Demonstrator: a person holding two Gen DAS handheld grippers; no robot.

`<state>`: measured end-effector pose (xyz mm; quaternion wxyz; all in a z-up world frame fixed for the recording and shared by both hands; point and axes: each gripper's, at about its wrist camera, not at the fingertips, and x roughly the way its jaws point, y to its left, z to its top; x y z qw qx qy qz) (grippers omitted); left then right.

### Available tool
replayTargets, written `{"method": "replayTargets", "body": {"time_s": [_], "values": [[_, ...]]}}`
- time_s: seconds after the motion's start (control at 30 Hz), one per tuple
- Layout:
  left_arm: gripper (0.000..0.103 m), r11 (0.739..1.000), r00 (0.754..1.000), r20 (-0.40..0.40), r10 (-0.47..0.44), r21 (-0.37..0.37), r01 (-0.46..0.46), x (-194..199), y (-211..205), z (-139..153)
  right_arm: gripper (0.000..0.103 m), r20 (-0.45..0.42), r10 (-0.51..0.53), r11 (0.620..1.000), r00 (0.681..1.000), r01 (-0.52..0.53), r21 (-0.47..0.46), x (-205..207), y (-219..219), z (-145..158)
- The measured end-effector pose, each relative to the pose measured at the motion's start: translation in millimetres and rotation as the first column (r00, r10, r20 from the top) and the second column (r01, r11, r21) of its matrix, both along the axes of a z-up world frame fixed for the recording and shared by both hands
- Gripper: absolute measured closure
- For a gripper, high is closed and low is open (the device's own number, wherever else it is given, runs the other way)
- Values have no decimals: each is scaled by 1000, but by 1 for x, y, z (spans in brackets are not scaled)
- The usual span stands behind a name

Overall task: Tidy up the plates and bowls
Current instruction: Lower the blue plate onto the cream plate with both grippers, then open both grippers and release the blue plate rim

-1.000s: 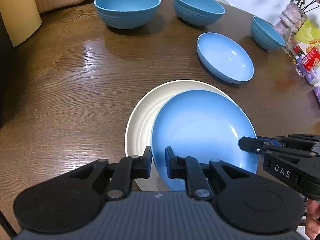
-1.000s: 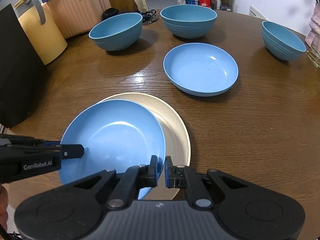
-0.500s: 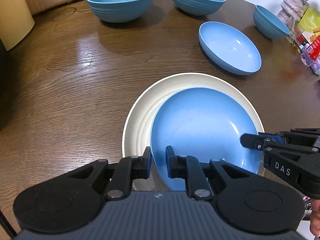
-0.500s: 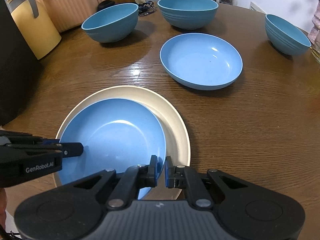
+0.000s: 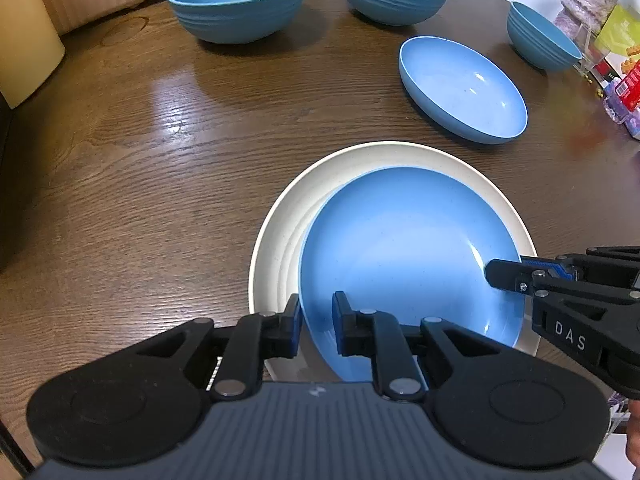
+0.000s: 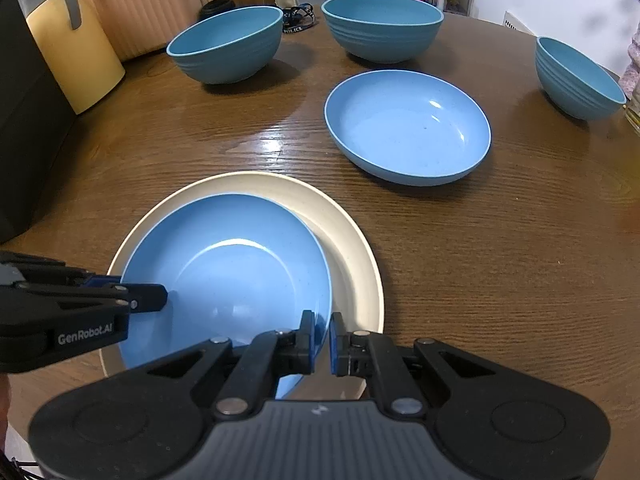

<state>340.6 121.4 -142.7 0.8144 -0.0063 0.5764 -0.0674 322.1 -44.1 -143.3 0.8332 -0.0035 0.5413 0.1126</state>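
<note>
Both grippers clamp the same blue plate [image 5: 404,248], on opposite rim edges. Left gripper [image 5: 316,320] has the rim pinched between its blue pads; right gripper [image 6: 320,340] is closed on the rim at the other side. The blue plate sits inside a larger cream plate [image 5: 280,232], off-centre toward the near edge, on the brown wooden table [image 5: 120,200]. Whether it rests fully on the cream plate can't be told. Farther back: a shallow blue dish [image 6: 408,128], two large blue bowls [image 6: 228,44] [image 6: 382,26], and a smaller blue bowl [image 6: 576,76] at the right edge, all apart from each other. Yellow container [image 6: 72,48] at far left.
</note>
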Motion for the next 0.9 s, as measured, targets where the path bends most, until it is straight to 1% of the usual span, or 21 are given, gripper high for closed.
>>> {"method": "replayTargets", "body": {"time_s": [0.07,0.13,0.2,0.27,0.33,0.37,0.4,0.47,0.5,0.53,0.57,0.6,0.63,0.67,0.7,0.73,0.77,0.83,0.87,0.9], "values": [[87,1000,1000,-9,-1,-6,1,1,1,0,95,-7,-5,1000,1000,5,8,1,-1,0],[85,1000,1000,-17,0,-12,0,2,1,0,91,-26,-18,1000,999,19,25,3,-4,0],[75,1000,1000,-21,1,-20,-2,1,3,0,89,-41,-33,999,999,34,36,3,-6,-1],[70,999,1000,-16,4,-37,-5,0,5,3,89,-42,-38,998,998,40,48,2,-7,1],[66,999,1000,-5,7,-34,-7,-1,7,7,89,-30,-47,997,998,49,59,0,-8,5],[62,999,1000,-1,11,-34,-11,-2,9,9,85,-23,-53,996,998,54,66,-2,-8,7],[61,999,1000,4,16,-37,-16,-2,11,12,82,-17,-58,996,998,59,69,-2,-9,9],[58,998,1000,13,22,-53,-21,-4,15,18,71,1,-74,995,997,73,73,-5,-11,15],[50,998,1000,14,24,-61,-23,-5,16,21,67,11,-82,994,997,81,76,-7,-12,18],[43,997,999,15,32,-71,-31,-7,18,24,59,19,-91,993,996,90,78,-9,-14,20],[34,996,999,21,40,-78,-38,-8,19,27,50,26,-104,992,994,101,81,-11,-15,23],[32,996,999,34,40,-80,-37,-10,20,31,46,30,-115,990,993,112,87,-12,-17,24],[32,996,999,44,32,-79,-29,-11,19,35,40,33,-127,988,991,123,94,-14,-19,26],[29,997,998,52,22,-77,-18,-12,19,38,35,36,-138,986,990,133,99,-16,-21,28],[23,997,998,62,15,-74,-10,-14,20,41,32,39,-151,984,988,146,102,-19,-23,29],[19,998,998,68,12,-70,-7,-15,20,44,25,41,-162,982,986,157,106,-21,-25,30],[16,998,997,78,8,-66,-3,-17,20,47,20,41,-174,980,984,168,111,-24,-27,31],[13,998,996,94,-6,-56,11,-21,18,52,19,44,-189,976,981,183,116,-30,-29,32],[6,999,995,103,-12,-47,17,-23,17,55,15,46,-196,975,979,190,116,-32,-30,33],[1,999,994,111,-14,-37,18,-26,15,57,12,47,-205,973,978,198,115,-36,-31,34]]}}
